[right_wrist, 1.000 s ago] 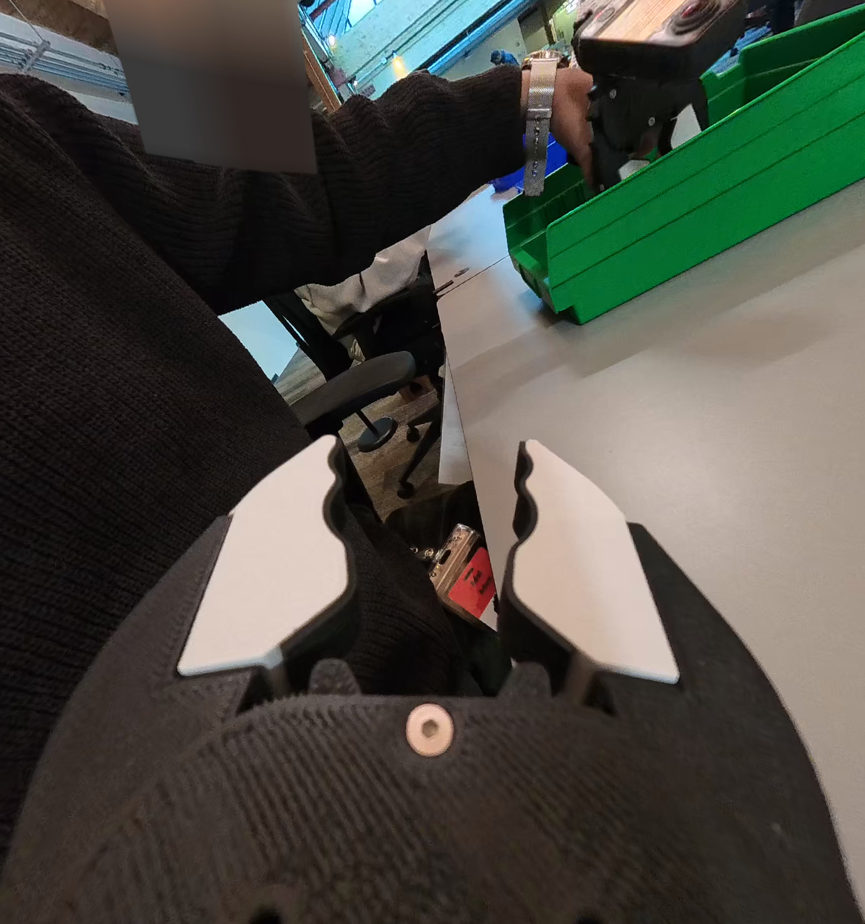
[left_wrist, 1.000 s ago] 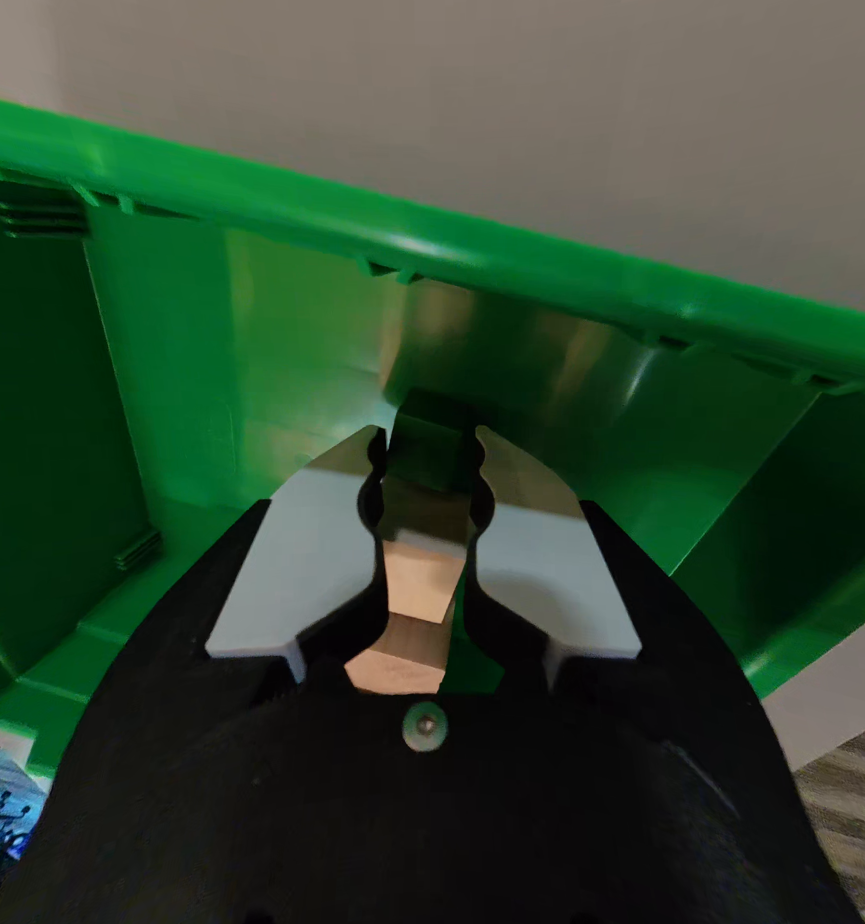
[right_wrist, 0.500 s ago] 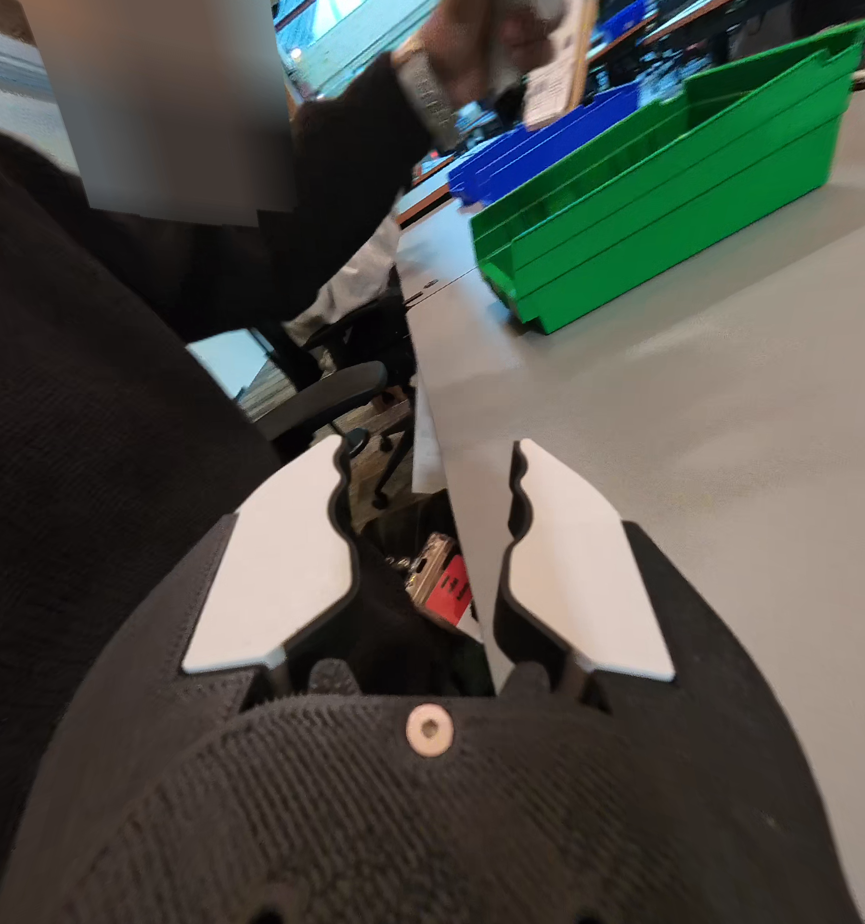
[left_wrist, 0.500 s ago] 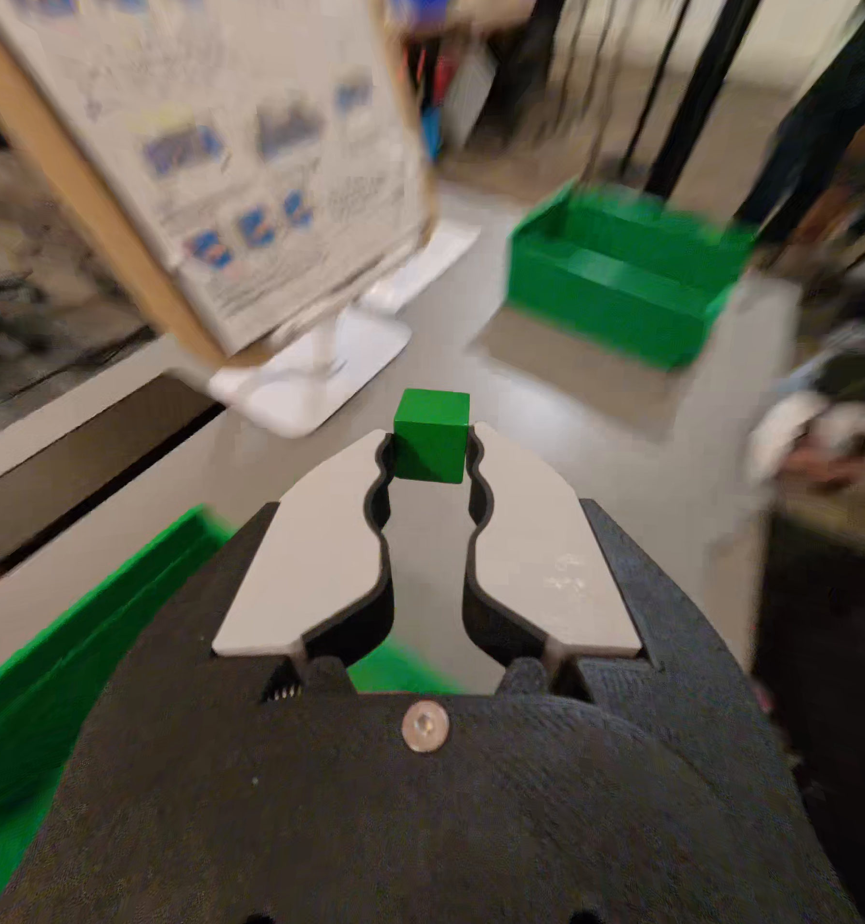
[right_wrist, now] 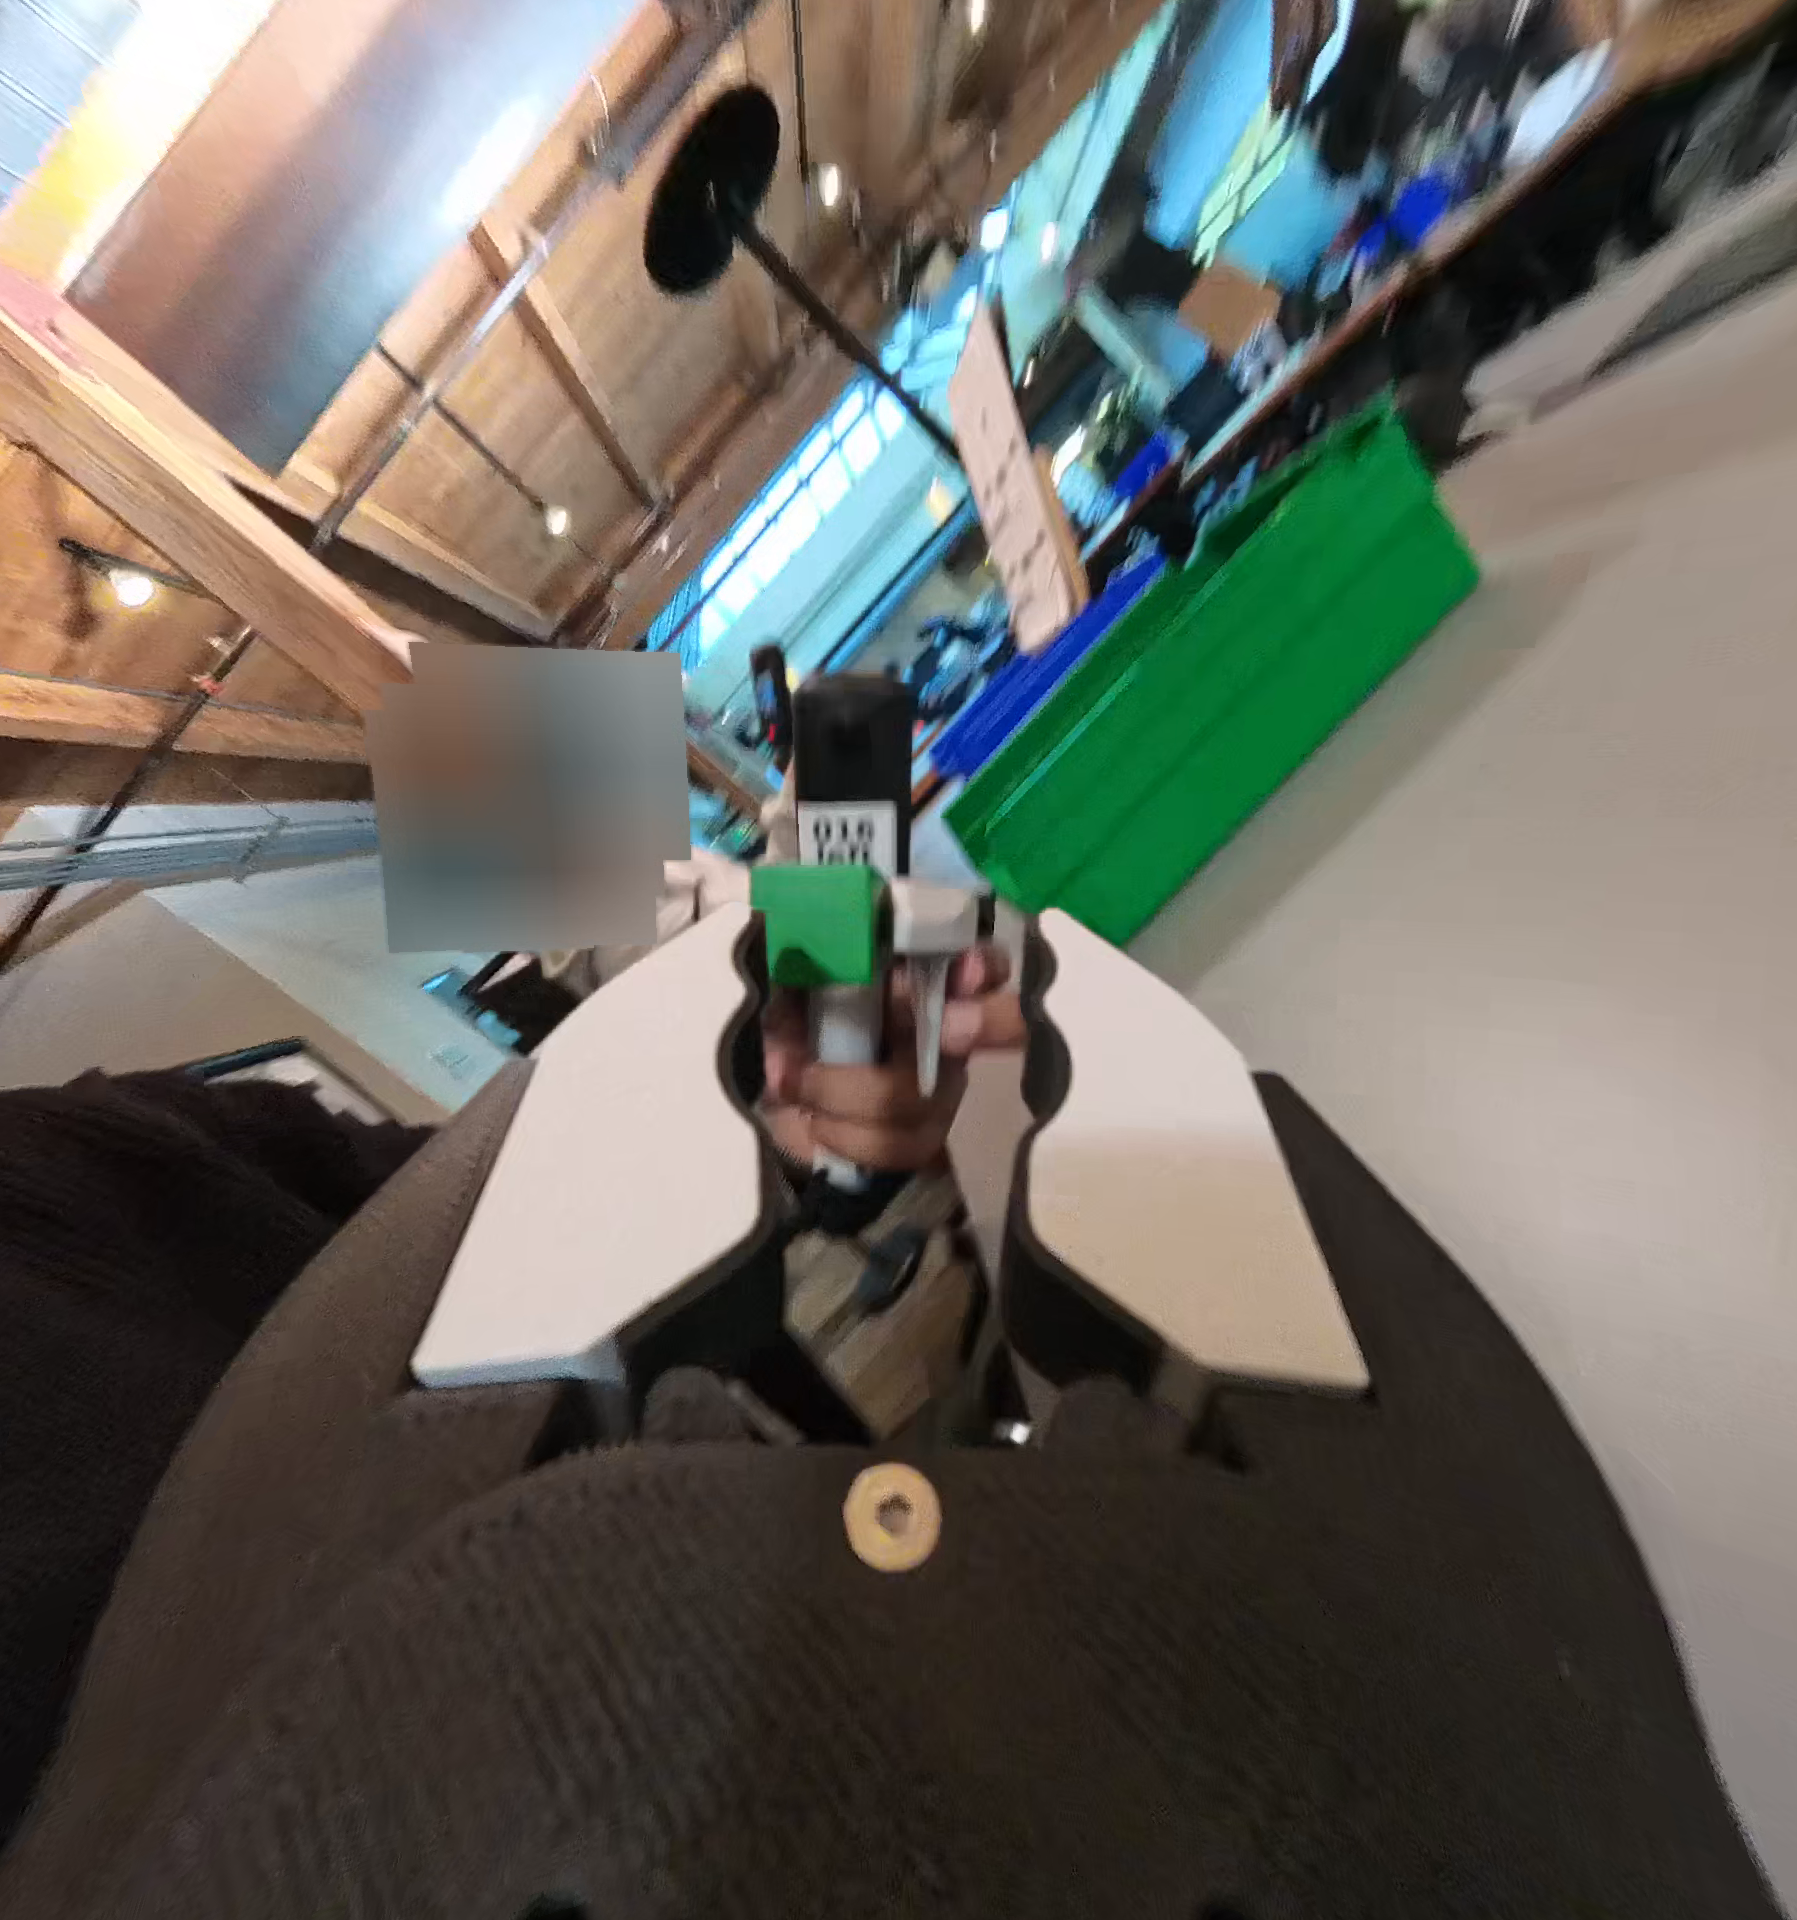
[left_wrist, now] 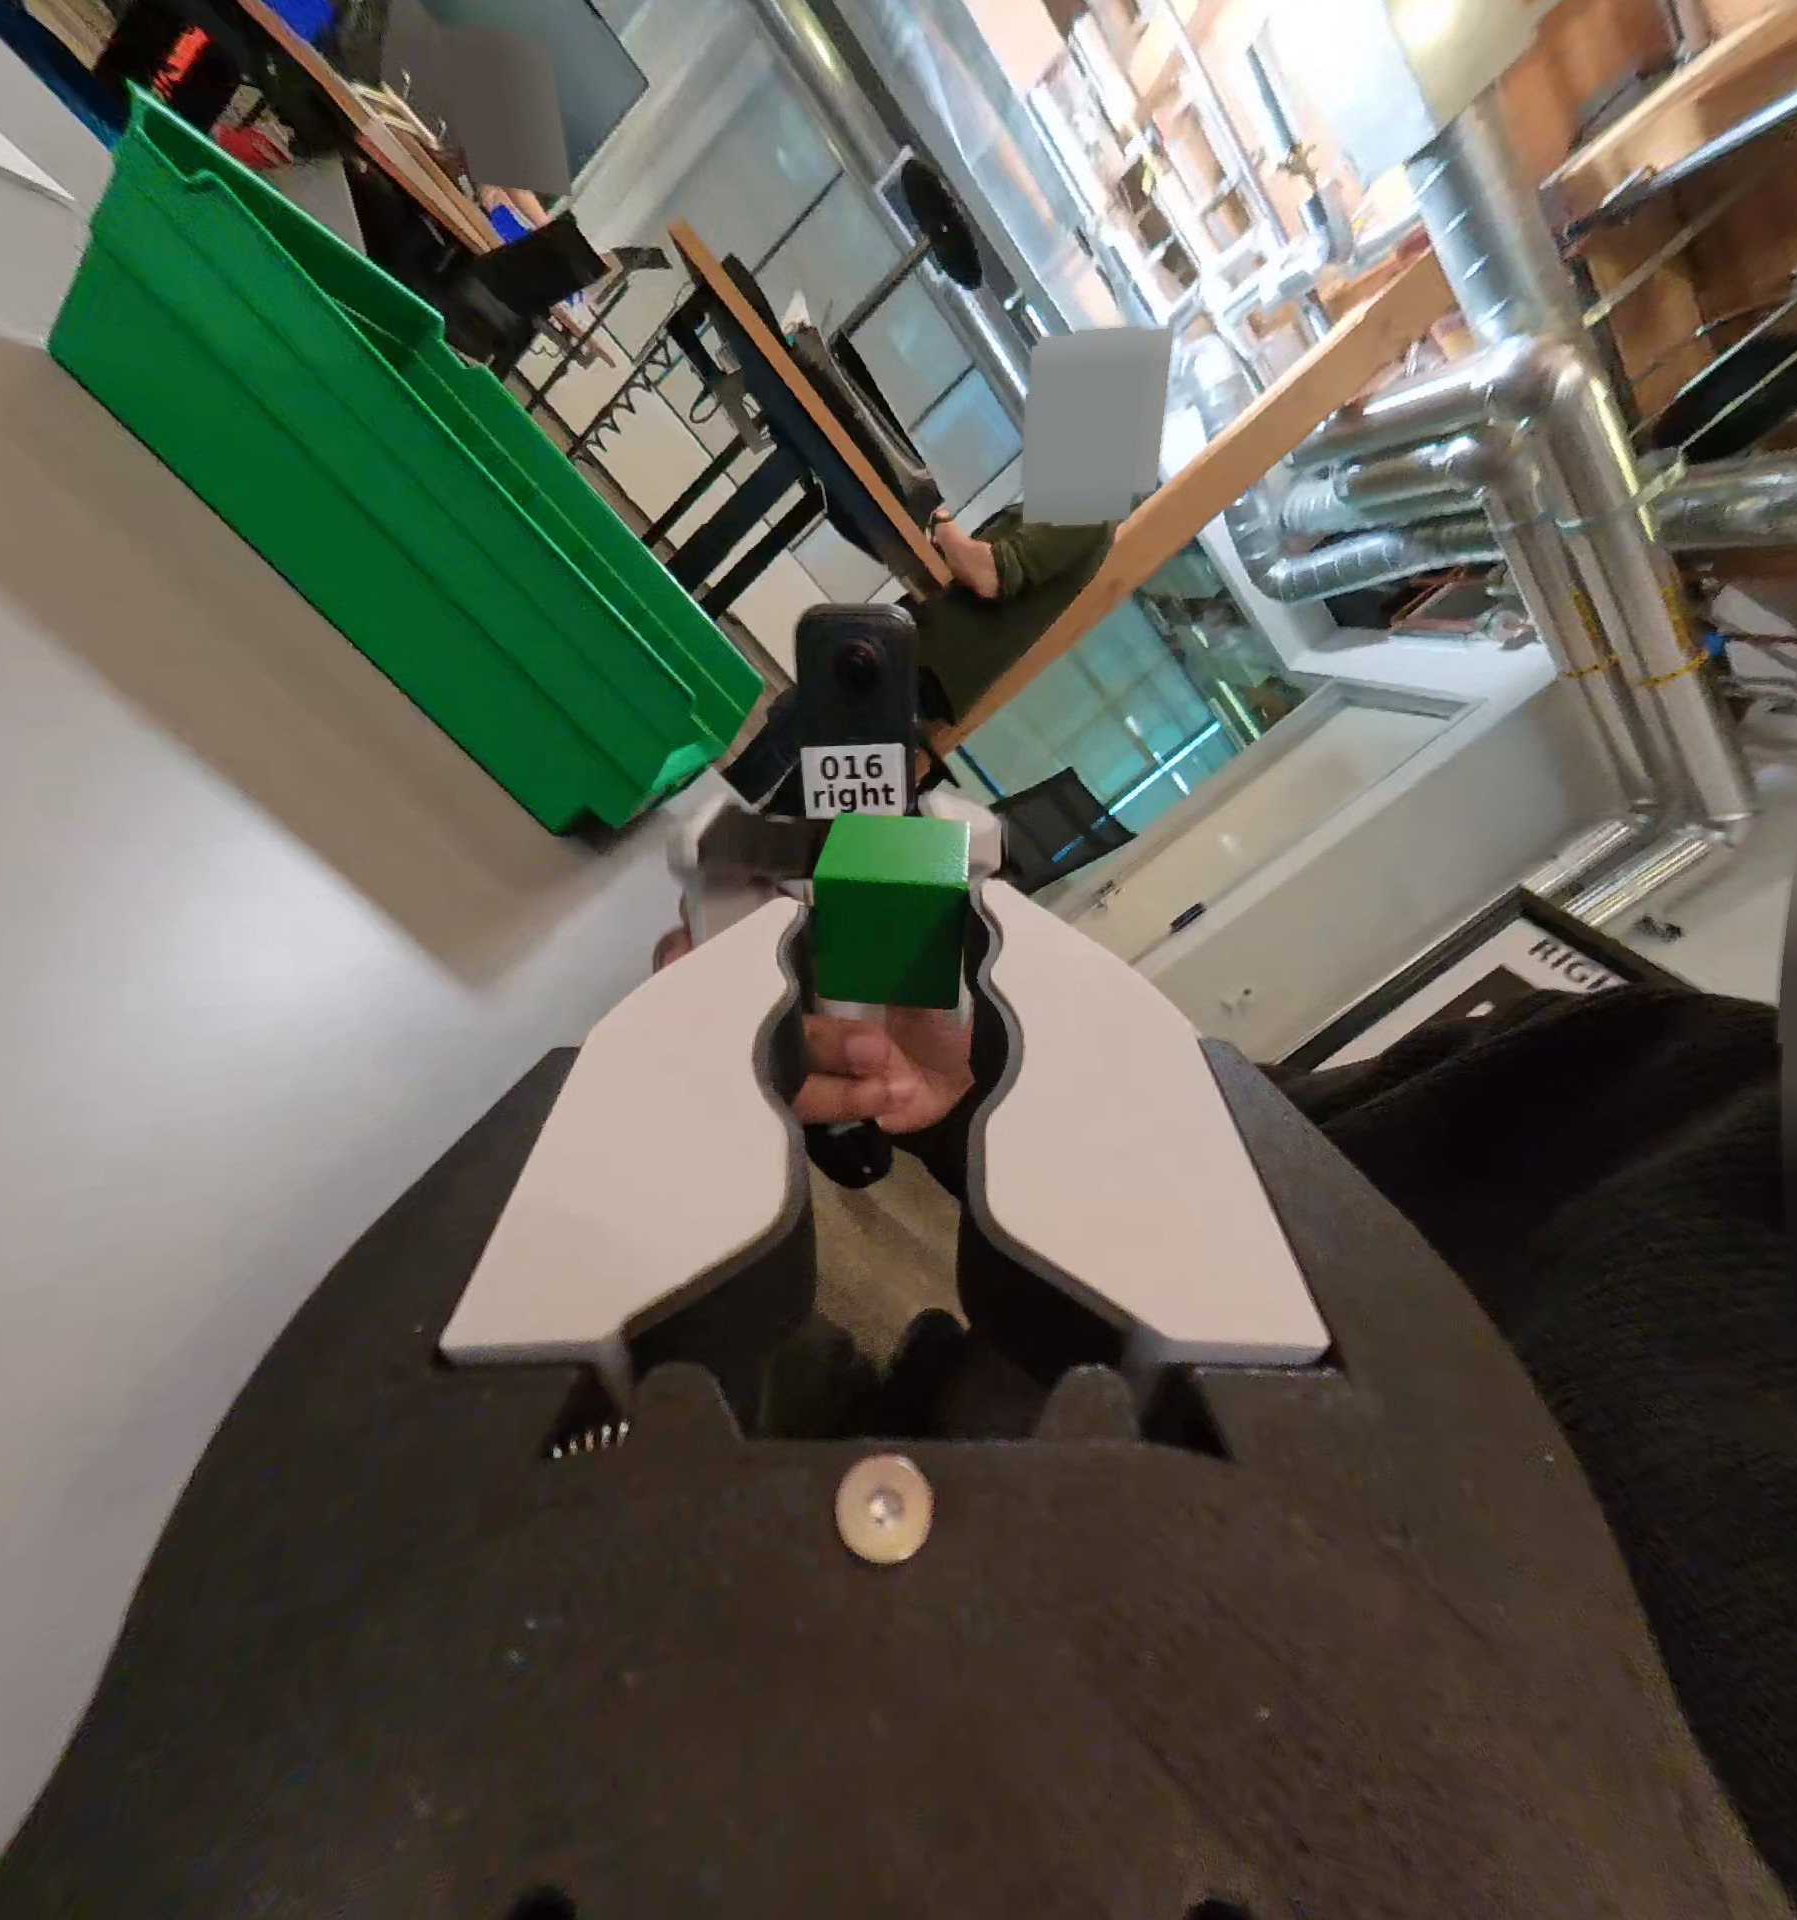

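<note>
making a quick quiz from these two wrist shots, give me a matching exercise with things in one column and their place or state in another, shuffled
Things:
1. green cube
2. left gripper
3. right gripper
4. green bin

Place or state:
A. open, holding nothing
B. resting on the grey table
C. pinched between two fingertips
D. shut on a small block

Pairs: 1-C, 2-D, 3-A, 4-B
</note>
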`<state>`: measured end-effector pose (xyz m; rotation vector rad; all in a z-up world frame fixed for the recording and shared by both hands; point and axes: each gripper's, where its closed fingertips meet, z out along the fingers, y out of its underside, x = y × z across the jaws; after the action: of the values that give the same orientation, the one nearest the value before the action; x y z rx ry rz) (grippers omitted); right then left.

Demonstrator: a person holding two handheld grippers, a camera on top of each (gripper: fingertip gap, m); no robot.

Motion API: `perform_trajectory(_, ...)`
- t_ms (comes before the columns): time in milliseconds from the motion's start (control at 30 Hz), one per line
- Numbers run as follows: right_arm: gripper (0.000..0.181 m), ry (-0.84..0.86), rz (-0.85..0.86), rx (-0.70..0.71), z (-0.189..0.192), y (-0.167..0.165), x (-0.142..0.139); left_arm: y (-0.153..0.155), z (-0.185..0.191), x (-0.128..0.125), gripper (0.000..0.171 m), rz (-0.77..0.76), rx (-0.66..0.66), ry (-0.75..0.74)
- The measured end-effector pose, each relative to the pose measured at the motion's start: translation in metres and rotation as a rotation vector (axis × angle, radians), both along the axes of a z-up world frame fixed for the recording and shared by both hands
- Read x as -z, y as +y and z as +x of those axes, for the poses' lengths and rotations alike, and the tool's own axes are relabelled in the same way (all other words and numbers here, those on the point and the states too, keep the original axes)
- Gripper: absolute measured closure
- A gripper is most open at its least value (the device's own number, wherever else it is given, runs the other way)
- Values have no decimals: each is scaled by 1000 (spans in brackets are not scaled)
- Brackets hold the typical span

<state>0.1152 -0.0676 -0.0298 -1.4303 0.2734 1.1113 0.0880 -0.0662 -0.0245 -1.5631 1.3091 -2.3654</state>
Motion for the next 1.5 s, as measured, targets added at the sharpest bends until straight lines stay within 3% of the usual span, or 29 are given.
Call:
perform_trajectory(100, 133, -4, -72, -154, -21, 6, 17, 5, 4, 15, 144, 119, -21, 10)
perform_trajectory(233, 142, -244, -127, -146, -33, 11, 38, 2, 2, 41, 144, 258, -14, 43)
perform_trajectory(367, 151, -407, -112, -131, -34, 10, 40, 0, 1, 38, 144, 207, 11, 34)
perform_trajectory(700, 143, -274, -98, -173, -32, 9, 37, 4, 3, 41, 145, 150, 12, 53)
perform_trajectory(1300, 155, -252, -94, -177, -28, 6, 31, -1, 0, 35, 144, 110, 39, 27)
perform_trajectory(1500, 155, -238, -82, -153, -21, 5, 27, -3, -2, 30, 133, 110, 41, -7)
